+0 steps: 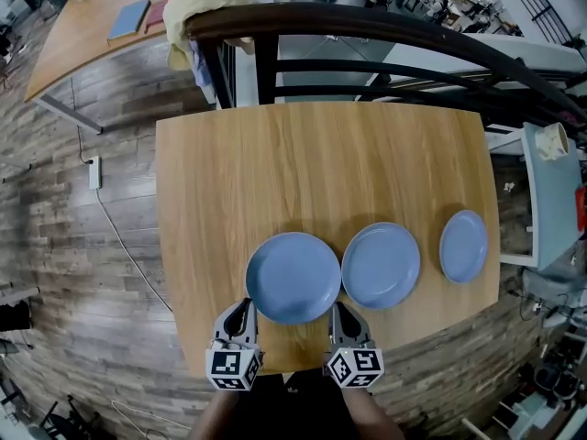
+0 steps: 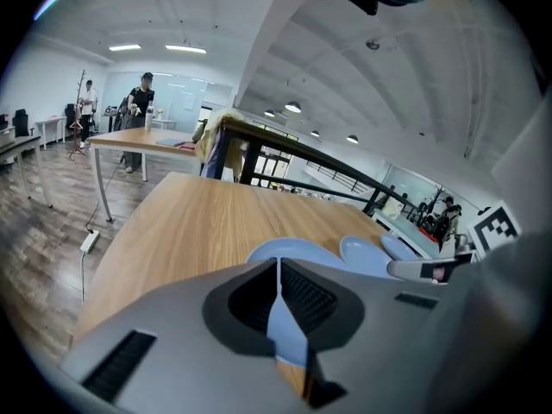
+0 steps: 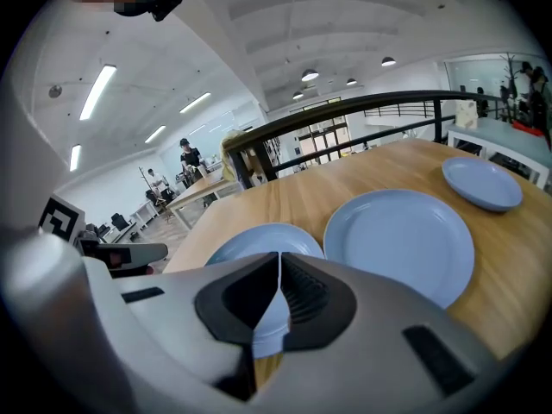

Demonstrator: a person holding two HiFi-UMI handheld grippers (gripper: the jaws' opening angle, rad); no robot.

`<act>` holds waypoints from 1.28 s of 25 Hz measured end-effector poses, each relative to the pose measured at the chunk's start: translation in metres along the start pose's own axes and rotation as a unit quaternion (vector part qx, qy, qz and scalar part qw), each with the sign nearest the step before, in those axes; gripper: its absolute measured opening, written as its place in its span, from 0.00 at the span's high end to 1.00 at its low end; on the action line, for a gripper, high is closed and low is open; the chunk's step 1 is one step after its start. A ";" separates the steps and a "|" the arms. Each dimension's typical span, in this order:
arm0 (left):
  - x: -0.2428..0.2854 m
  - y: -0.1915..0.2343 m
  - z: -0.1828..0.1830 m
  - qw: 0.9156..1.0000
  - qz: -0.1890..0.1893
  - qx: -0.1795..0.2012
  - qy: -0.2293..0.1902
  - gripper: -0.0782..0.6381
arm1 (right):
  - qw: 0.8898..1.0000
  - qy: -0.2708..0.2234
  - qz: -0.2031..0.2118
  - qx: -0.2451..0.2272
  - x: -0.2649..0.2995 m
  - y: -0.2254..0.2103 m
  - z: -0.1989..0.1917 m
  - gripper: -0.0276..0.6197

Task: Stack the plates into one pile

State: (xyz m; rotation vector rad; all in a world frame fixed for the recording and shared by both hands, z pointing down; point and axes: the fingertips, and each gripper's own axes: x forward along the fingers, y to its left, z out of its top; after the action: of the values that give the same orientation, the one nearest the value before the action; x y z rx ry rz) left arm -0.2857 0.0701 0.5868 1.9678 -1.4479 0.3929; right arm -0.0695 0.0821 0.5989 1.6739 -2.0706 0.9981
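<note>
Three blue plates lie in a row near the front edge of the wooden table [image 1: 312, 163]: a large plate [image 1: 293, 277] at the left, a middle plate [image 1: 381, 264] touching or almost touching it, and a small plate [image 1: 463, 246] apart at the right. My left gripper [image 1: 242, 308] is at the large plate's near left rim, shut and empty. At that plate's near right rim is my right gripper [image 1: 340, 310], also shut and empty. In the left gripper view the closed left gripper [image 2: 278, 264] points at the large plate [image 2: 293, 250]. The right gripper [image 3: 279, 259] faces the large plate [image 3: 259, 238] and the middle plate [image 3: 401, 241].
A black railing [image 1: 367, 26] curves behind the table's far edge. Another table [image 1: 92, 26] with a blue book stands at the back left. A white shelf [image 1: 550, 200] is to the right. A power strip [image 1: 94, 172] and its cable lie on the wooden floor at the left.
</note>
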 end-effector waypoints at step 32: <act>0.065 0.045 -0.069 0.990 0.000 -0.058 0.128 0.70 | 0.986 0.115 -0.077 0.093 0.036 -0.053 -0.071 0.80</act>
State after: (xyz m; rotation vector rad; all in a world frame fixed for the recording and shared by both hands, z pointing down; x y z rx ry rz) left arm -0.2956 0.0598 0.6907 1.7541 -1.2773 0.5287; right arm -0.0435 0.0990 0.6892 1.6858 -1.7189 1.2975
